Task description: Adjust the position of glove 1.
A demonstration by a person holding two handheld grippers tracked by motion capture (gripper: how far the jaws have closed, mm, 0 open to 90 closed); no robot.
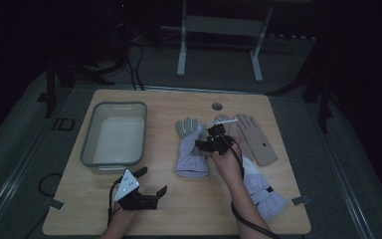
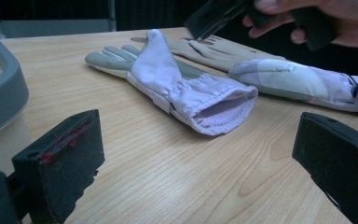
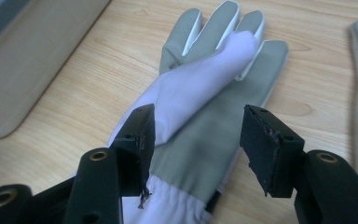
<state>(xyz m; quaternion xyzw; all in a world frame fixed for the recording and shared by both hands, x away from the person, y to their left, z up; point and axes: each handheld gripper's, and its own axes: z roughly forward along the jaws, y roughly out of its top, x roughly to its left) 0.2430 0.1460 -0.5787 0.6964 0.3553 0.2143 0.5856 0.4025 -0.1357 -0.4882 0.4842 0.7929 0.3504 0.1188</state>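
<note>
- Right gripper (image 1: 213,133) hovered over the palm of the lilac glove (image 1: 191,149) at mid-table; jaws stood about halfway apart, pads clear of the fabric, nothing gripped.
- In the right gripper view the glove (image 3: 200,116) lay flat, grey palm up, a lilac flap folded across towards its fingertips; bare wood showed on both sides of the fingers.
- Left gripper (image 1: 149,186) rested near the front edge of the table (image 1: 79,209), jaws wide apart and empty, well apart from the glove.
- In the left gripper view the glove's elastic cuff (image 2: 223,109) faced the camera, open wood between it and the jaws.
- Grey bin (image 1: 113,133) sat on the left part of the table, a bare strip between its wall and the glove.
- Beige glove (image 1: 256,139) lay to the right, just beside a second lilac glove (image 1: 263,191), whose cuff reached close to the front right edge.
- Round hole (image 1: 217,106) near the far edge.
</note>
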